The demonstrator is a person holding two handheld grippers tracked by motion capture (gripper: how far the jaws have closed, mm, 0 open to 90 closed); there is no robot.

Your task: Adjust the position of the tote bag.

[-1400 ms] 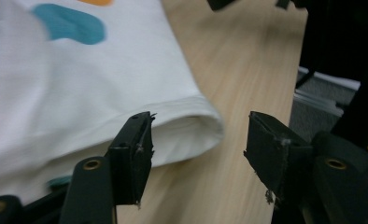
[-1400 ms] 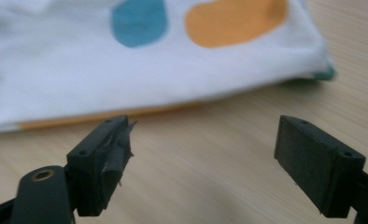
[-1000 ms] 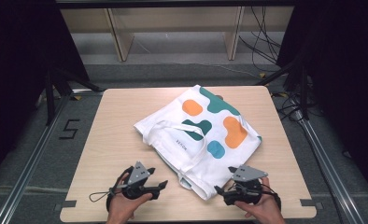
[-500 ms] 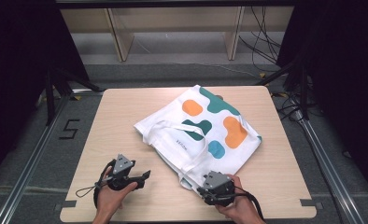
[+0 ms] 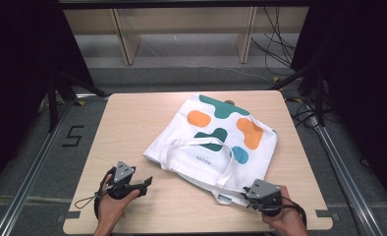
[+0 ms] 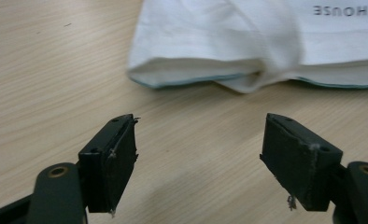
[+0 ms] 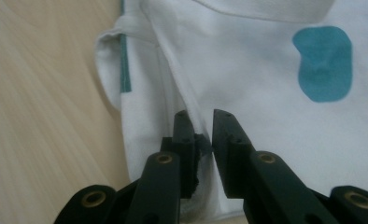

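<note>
1. White cloth tote bag (image 5: 216,142), printed with teal and orange blobs, lies flat on the wooden table (image 5: 132,118), its long axis running diagonally from the near right corner to the far centre.
2. Right gripper (image 7: 201,135) sits over the bag's near corner; its jaws have just been closing and now stand narrow, a fold of white fabric pinched between them.
3. Left gripper (image 6: 198,140) stands wide with nothing between its jaws, which have just been opening; the bag's open hem (image 6: 191,79) lies directly ahead, near but apart.
4. Bag appears flat; contents cannot be determined.
5. Judgement: the left gripper must advance to the hem.
</note>
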